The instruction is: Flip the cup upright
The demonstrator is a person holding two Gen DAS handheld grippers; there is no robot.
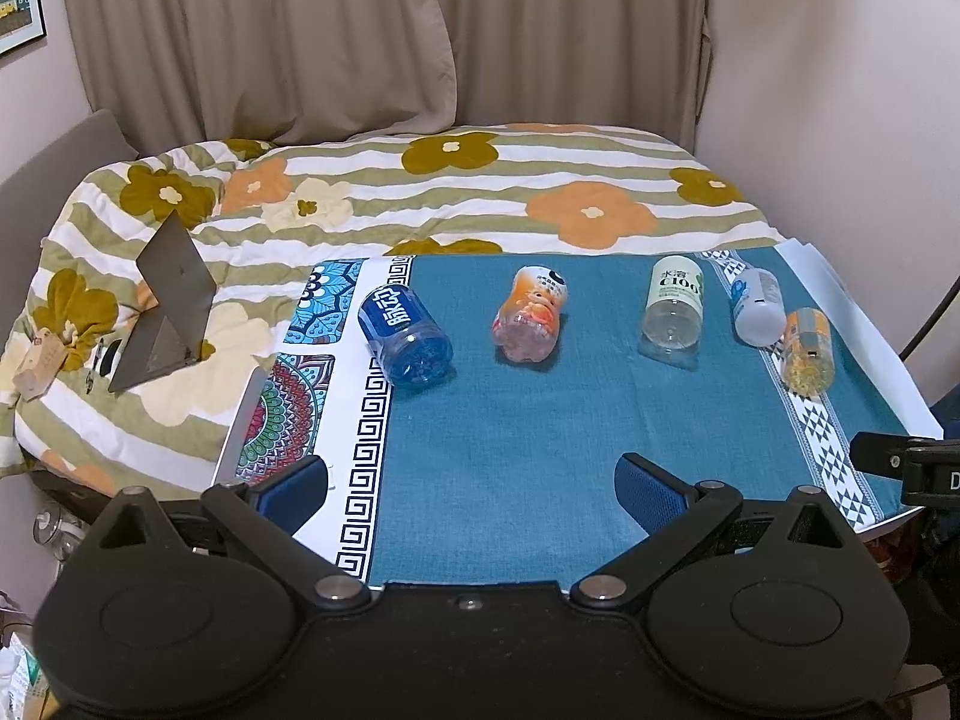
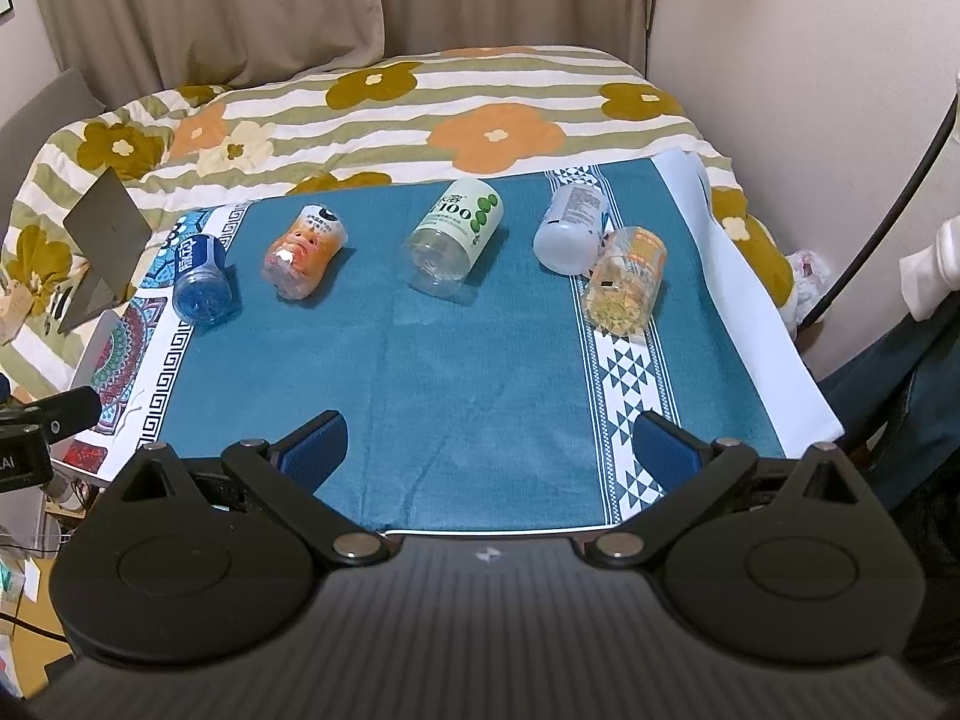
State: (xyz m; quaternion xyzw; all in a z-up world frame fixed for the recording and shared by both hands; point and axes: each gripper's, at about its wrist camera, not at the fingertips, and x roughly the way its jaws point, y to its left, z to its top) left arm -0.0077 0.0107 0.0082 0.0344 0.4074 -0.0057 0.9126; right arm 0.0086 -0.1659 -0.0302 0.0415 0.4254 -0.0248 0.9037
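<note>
Both grippers (image 1: 471, 483) (image 2: 489, 441) wide apart, empty

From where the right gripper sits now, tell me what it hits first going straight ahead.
Likely the clear bottle with the green label, lying on the blue cloth. The right gripper is open; depth is uncertain.

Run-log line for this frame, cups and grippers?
phase: pre-grasp | cups: five on their sides on blue cloth | left gripper: open, empty | right gripper: open, empty | upright: none
</note>
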